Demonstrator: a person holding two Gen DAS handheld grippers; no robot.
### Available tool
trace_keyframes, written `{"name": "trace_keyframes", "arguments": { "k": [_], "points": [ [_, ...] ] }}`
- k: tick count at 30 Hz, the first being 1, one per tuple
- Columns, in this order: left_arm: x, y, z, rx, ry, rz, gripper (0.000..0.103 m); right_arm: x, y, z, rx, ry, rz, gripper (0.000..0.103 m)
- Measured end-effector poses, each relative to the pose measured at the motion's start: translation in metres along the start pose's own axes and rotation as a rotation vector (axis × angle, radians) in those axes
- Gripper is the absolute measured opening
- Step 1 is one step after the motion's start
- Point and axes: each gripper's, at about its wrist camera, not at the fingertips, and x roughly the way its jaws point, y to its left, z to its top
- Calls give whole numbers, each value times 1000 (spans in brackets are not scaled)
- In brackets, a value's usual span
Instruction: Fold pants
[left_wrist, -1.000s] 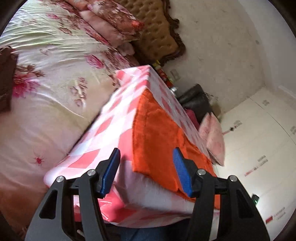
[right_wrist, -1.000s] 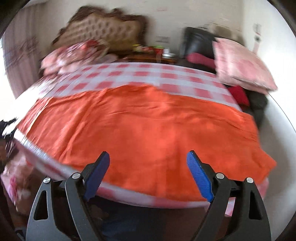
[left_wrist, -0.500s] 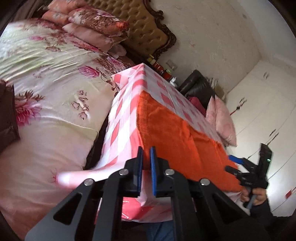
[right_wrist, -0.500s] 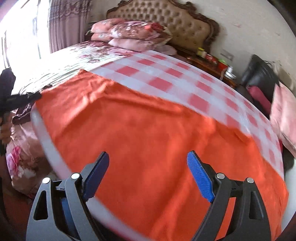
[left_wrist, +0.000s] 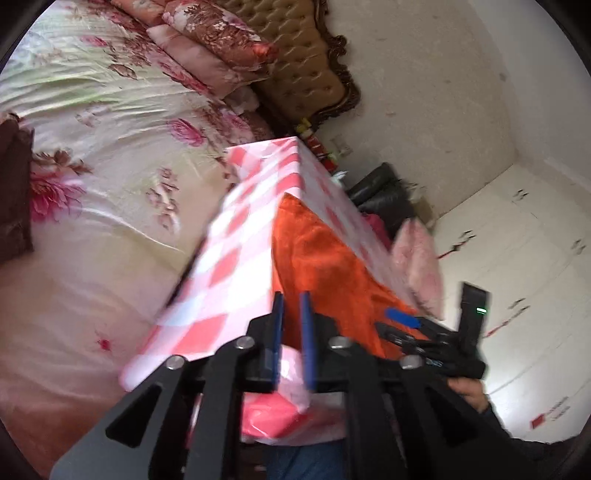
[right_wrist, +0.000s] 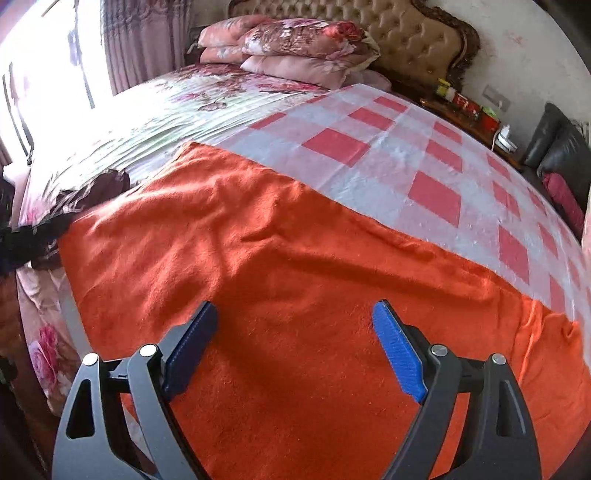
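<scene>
Left wrist: left gripper (left_wrist: 291, 308) pinches orange pants (left_wrist: 325, 266).

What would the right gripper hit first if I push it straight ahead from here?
Most likely the orange pants. The right gripper is open and hangs just over them on the checked cloth, so it should meet fabric first, though its height above them is unclear.

Left gripper closed, right gripper spread

The left gripper (left_wrist: 291, 314) is seen with its blue fingers (left_wrist: 306, 332) drawn nearly together, a narrow gap left between them. The right gripper (right_wrist: 295, 325) is held with its jaws wide apart, pointed forward and downward.
</scene>
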Motion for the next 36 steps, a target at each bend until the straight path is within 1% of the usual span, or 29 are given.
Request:
{"name": "trace_keyframes", "arguments": {
  "k": [1,2,4,5,6,7,10,12,13,14,15,16,17,18,19,20,22,25,26,27,28,30,32,33,36],
  "points": [
    [-3,-3,-3,11,-7,-3,41,0,-2,-1,5,-4,-3,84],
    [-4,-7,-6,31,-6,8,44,0,-3,-1,3,-9,-7,86],
    [-6,-10,-9,52,2,18,45,1,-2,-1,3,-12,-11,87],
    [-6,-7,-10,36,0,1,45,1,-1,-1,3,-11,-15,87],
    [-6,-2,-11,1,-1,-38,45,1,-1,-1,9,-10,-17,87],
    [-3,1,-11,-18,3,-57,45,1,0,-1,9,-10,-17,87],
    [10,10,-12,-76,31,-38,43,0,-1,-1,10,-10,-18,87],
    [13,8,-13,-63,26,-67,25,1,0,0,8,-12,-18,87],
    [15,2,-13,-38,30,-66,18,1,-1,0,10,-11,-17,87],
    [17,0,-13,-26,40,-57,18,2,-1,0,12,-9,-17,87],
    [21,0,-13,-33,61,-27,18,2,-1,0,10,-9,-17,87],
    [23,4,-12,-54,64,-12,21,1,0,0,9,-7,-17,87],
    [22,11,-11,-85,53,-11,32,1,0,0,8,-6,-17,87],
    [20,19,-10,-123,41,-6,37,1,0,-1,7,-7,-16,87],
    [16,28,-10,-155,19,-1,39,1,0,0,7,-9,-17,87],
    [14,33,-11,-174,5,-22,39,1,0,0,8,-11,-17,87],
    [12,37,-13,-201,3,-86,39,2,0,0,10,-11,-18,87],
    [18,29,-15,-176,26,-126,39,2,0,1,11,-8,-18,87],
    [21,27,-14,-168,33,-127,37,2,1,1,12,-7,-19,87],
    [24,25,-14,-163,40,-128,32,3,1,1,13,-7,-20,87],
    [28,22,-13,-151,51,-140,14,2,1,1,12,-9,-20,87],
    [27,16,-11,-106,36,-111,12,3,1,1,13,-10,-19,87],
    [22,14,-7,-89,17,-92,10,3,4,3,10,-7,-14,83],
    [19,16,-5,-95,8,-88,9,4,8,5,-2,-7,-17,82],
    [8,31,3,-148,-28,-64,8,8,25,12,-40,-12,-13,81]
  ]
}}
